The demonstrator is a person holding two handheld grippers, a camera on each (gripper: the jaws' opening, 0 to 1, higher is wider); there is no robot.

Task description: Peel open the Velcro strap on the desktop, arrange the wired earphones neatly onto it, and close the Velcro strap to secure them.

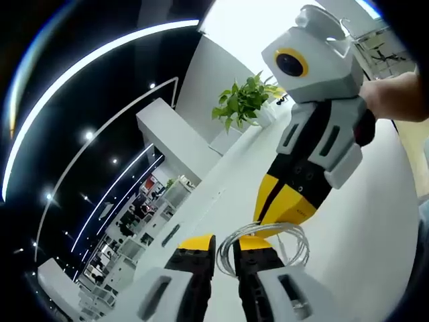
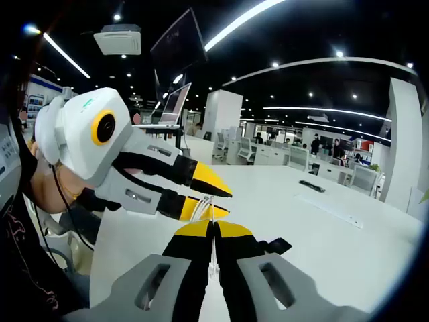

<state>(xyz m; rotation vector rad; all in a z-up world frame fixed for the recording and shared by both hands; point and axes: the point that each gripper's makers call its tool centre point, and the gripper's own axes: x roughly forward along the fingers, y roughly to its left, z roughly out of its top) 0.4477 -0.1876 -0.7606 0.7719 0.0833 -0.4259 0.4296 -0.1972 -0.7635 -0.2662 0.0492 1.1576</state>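
Two grippers meet over the white worktop (image 1: 375,221) — left gripper (image 1: 224,245) and right gripper (image 2: 213,231), jaws clamped on coiled earphone cable (image 1: 268,245). Cable looks light, springy — best pinched across the gathered loops.

White earphones (image 1: 268,245); yellow-tipped black-and-grey left gripper (image 1: 224,245) and right gripper (image 2: 214,229); white desktop (image 2: 322,228); green plant (image 1: 244,100).
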